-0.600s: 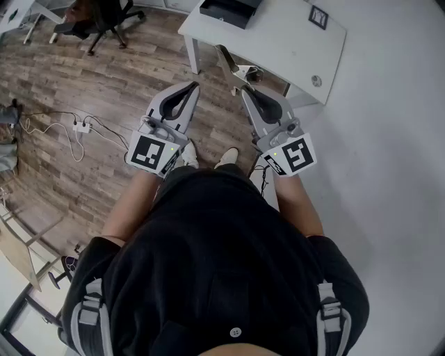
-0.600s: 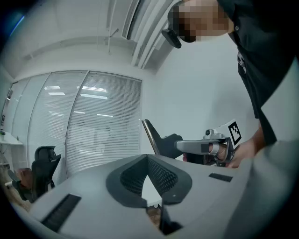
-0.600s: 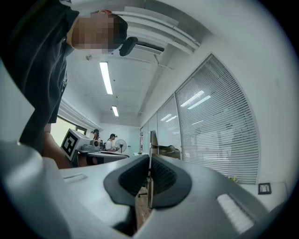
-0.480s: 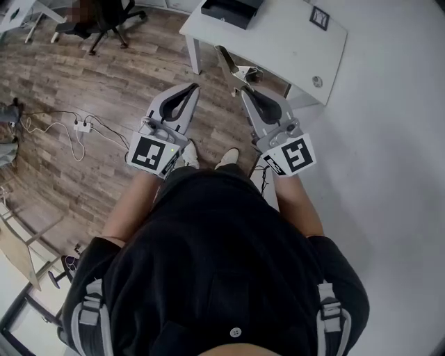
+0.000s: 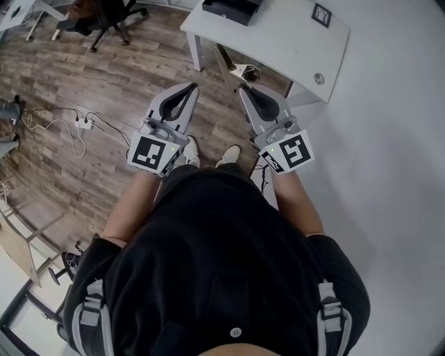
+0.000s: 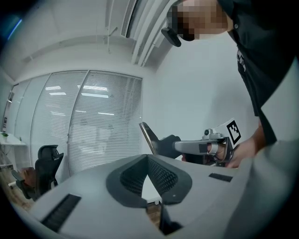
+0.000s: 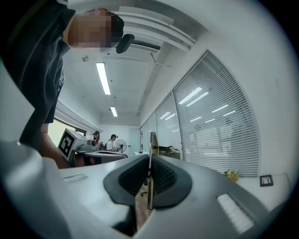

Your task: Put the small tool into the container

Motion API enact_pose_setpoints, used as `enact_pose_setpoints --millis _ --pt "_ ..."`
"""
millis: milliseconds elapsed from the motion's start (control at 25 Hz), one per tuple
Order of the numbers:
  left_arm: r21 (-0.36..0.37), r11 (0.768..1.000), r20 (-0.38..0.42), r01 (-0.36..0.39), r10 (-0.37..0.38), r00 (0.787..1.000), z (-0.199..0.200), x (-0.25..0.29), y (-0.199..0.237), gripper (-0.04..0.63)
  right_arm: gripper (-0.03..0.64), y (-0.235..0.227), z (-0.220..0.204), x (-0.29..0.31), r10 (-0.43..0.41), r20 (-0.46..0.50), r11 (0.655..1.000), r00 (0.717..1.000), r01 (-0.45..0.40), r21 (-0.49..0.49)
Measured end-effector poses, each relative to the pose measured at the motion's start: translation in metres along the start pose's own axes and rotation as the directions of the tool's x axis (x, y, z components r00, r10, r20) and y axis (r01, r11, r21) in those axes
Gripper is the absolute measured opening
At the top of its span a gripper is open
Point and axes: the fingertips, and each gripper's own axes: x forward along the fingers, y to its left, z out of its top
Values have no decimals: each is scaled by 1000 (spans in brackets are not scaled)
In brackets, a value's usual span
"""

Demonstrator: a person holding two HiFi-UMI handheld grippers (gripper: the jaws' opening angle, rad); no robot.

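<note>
Two clenched sets of jaws: right gripper (image 5: 244, 90) on small tool (image 5: 226, 58) (gripped end hidden), left gripper (image 5: 192, 87) empty.

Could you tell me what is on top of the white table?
A black container, a printed card and a small round object sit on the table. The container's contents cannot be made out.

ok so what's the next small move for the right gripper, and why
Probably carry the right gripper forward and up toward the black container on the table. It is shut on the thin tool and hangs over the floor, short of the table edge.
</note>
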Motion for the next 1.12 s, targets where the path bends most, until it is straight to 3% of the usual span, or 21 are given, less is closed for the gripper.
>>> enact_pose_setpoints --millis 840,1120 --pt "-12 1000 -15 23 -23 1000 -6 -13 30 8 23 20 -4 31 -4 -21 1000 1000 4 5" --pt "-28 996 -1 84 -84 996 -10 -24 48 8 23 37 -12 53 -32 -41 999 999 32 -3"
